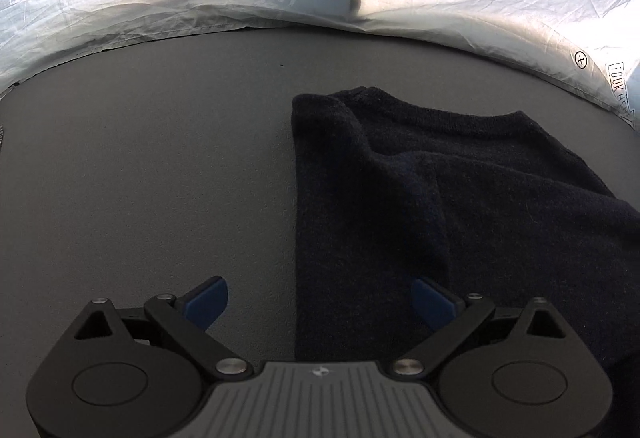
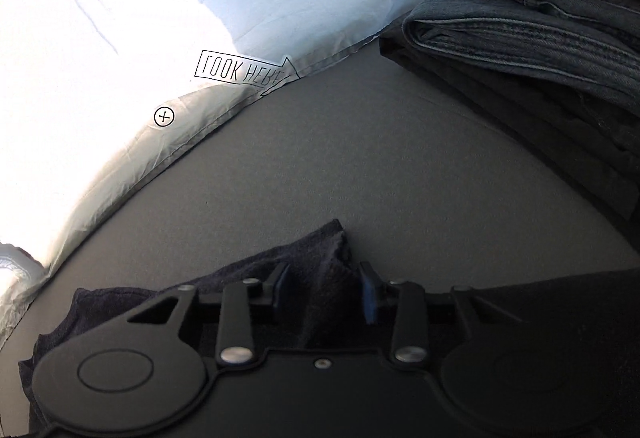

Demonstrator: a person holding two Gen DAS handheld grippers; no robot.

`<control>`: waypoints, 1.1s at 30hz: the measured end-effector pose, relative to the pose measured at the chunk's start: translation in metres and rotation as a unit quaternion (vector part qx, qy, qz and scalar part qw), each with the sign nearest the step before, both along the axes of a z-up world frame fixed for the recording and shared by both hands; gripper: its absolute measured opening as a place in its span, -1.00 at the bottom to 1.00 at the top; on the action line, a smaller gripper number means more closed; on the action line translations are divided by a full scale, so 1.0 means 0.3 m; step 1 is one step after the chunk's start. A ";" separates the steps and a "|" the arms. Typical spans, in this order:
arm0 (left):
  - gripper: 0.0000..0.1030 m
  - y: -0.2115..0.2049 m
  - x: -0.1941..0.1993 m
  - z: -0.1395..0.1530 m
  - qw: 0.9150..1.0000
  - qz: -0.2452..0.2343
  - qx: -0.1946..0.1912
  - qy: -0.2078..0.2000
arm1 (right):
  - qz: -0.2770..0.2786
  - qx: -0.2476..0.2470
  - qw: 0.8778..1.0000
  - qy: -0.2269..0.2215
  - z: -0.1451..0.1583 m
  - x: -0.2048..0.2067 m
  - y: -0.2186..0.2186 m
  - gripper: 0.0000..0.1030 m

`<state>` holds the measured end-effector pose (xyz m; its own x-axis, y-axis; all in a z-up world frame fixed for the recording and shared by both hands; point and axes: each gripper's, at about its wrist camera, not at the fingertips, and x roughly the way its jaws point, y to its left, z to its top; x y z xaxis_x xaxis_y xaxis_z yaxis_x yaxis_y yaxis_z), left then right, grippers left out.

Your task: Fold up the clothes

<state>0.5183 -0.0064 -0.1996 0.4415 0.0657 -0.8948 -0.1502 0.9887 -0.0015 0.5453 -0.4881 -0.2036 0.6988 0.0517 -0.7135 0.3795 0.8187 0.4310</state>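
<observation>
On the grey mat, a dark navy knitted garment is seen lying partly folded, its straight left edge running from near to far and a ribbed collar or hem showing at its far side. The left gripper hangs over that edge with its blue pads spread wide: one pad is above bare mat, the other above the knit, and nothing is held between them. In the right wrist view, a raised peak of the same dark fabric stands between the fingers of the right gripper; the jaws look drawn in close about it, and the cloth is judged to be pinched there, though the contact itself is shaded. A pale printed sheet is laid beyond the mat, and to the far right a stack of folded clothes is seen, with blue jeans lying on darker pieces.

The step in hand is judged to be a fold of the knit, with one side released and the other gripped. For the next move, the held corner would need to be carried across the body of the garment and laid flat, while the free edge is retaken or steadied by the left gripper so that the layers do not slide or bunch.
</observation>
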 end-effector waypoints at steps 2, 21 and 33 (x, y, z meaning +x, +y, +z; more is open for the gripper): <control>0.91 0.002 -0.057 0.004 1.000 0.008 -0.005 0.013 | -0.023 0.075 0.997 -0.024 0.000 -0.028 -0.023 -0.75; 1.00 -0.017 -0.471 -0.050 0.998 0.002 -0.026 0.057 | 0.013 0.463 0.878 -0.120 -0.029 -0.447 0.273 -0.79; 1.00 -0.026 -0.521 -0.041 1.000 -0.005 -0.018 0.009 | 0.117 0.459 0.880 -0.035 -0.042 -0.611 0.479 -0.79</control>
<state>0.3620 -0.0141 -0.2119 0.4260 0.0299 -0.9042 -0.1414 0.9894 -0.0339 0.3621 -0.3445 -0.2161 0.6328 0.7322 -0.2519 0.1928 0.1661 0.9671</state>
